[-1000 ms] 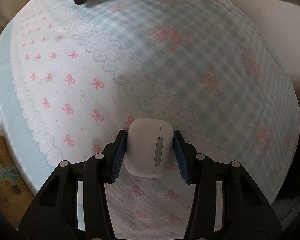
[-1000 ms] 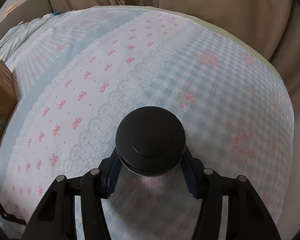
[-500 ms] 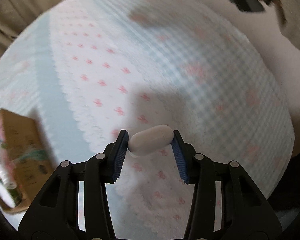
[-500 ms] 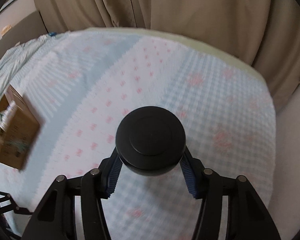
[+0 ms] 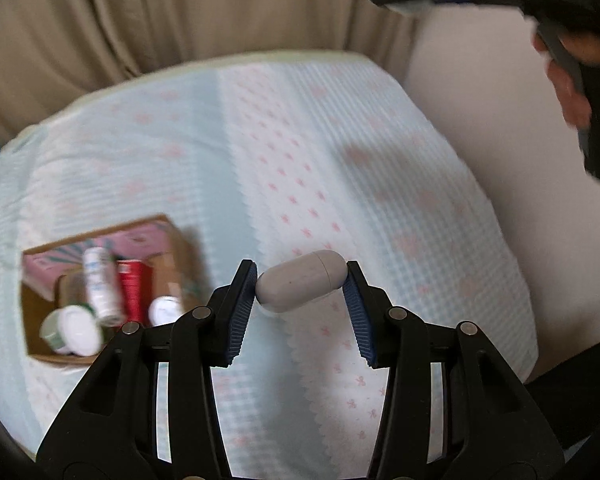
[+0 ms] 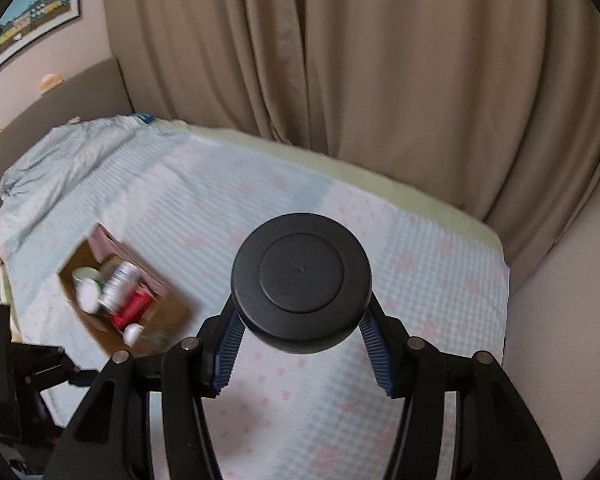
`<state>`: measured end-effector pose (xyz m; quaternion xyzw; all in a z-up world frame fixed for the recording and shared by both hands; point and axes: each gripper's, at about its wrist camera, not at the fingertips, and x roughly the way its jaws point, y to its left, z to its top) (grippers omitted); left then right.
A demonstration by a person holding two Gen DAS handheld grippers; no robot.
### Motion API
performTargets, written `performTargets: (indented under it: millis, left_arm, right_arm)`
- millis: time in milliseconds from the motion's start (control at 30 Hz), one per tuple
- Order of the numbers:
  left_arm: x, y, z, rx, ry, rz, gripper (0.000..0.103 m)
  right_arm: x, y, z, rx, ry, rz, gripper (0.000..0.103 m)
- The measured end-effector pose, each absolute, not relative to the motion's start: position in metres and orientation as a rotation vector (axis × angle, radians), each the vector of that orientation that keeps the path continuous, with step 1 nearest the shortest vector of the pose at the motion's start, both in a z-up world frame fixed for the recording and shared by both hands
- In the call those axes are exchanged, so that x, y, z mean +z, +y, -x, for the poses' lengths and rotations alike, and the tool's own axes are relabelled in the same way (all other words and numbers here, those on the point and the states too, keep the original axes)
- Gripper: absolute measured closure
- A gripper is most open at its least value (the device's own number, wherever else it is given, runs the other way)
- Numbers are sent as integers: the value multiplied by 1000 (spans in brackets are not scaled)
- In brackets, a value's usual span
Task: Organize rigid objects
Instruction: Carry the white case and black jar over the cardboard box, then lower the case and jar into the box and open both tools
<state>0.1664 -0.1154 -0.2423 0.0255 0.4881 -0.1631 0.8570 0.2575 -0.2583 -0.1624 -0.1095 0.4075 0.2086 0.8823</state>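
Note:
A white earbud case (image 5: pixel 302 281) hangs high above the bed, pinched between the blue pads of my left gripper (image 5: pixel 300 286), which is shut on it. My right gripper (image 6: pixel 300 320) is shut on a round black jar (image 6: pixel 301 280), seen from its lid. An open cardboard box (image 5: pixel 172 236) lies on the bed below and to the left, holding a white tube, a red tube and white-lidded jars. In the right wrist view the same box (image 6: pixel 172 308) sits left of the jar.
The bed carries a pale blue and white sheet with pink bows (image 5: pixel 300 152). Beige curtains (image 6: pixel 380 60) hang behind it and a plain wall (image 5: pixel 480 100) bounds its right side. A hand on the other gripper's handle (image 5: pixel 572 80) shows at top right. Crumpled bedding (image 6: pixel 60 168) lies far left.
Both grippers have risen well above the bed with their objects still held. The earbud case has rolled from face-on to side-on. The box has come into fuller view.

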Motion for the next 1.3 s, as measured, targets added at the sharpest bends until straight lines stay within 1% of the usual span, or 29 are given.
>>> performTargets:
  millis: [67, 233, 400, 567, 733, 967, 1100, 1300]
  left_arm:
    - [-220, -91, -164, -319, 991, -43, 62]
    - [-185, -36, -165, -287, 954, -16, 62]
    - [-165, 35, -174, -289, 941, 19, 62]
    - [-161, 103, -190, -323, 948, 8, 62]
    - [-175, 164, -211, -344, 982, -14, 62]
    - [-220, 227, -241, -332, 1045, -4, 62]
    - [-248, 243, -256, -321, 1077, 14, 62]
    - [-301, 245, -280, -317, 1139, 15, 62]
  right_arm:
    - [-143, -241, -248, 446, 834, 216, 51]
    - [-108, -188, -227, 475, 829, 165, 51]
    - [-97, -131, -209, 478, 841, 130, 51]
    - [-104, -70, -198, 428, 872, 85, 51]
    - [-130, -24, -196, 342, 919, 13, 52]
    - [-185, 15, -204, 209, 1024, -82, 51]
    - [-218, 29, -207, 157, 1067, -82, 51]
    - [-275, 39, -224, 114, 1127, -58, 51]
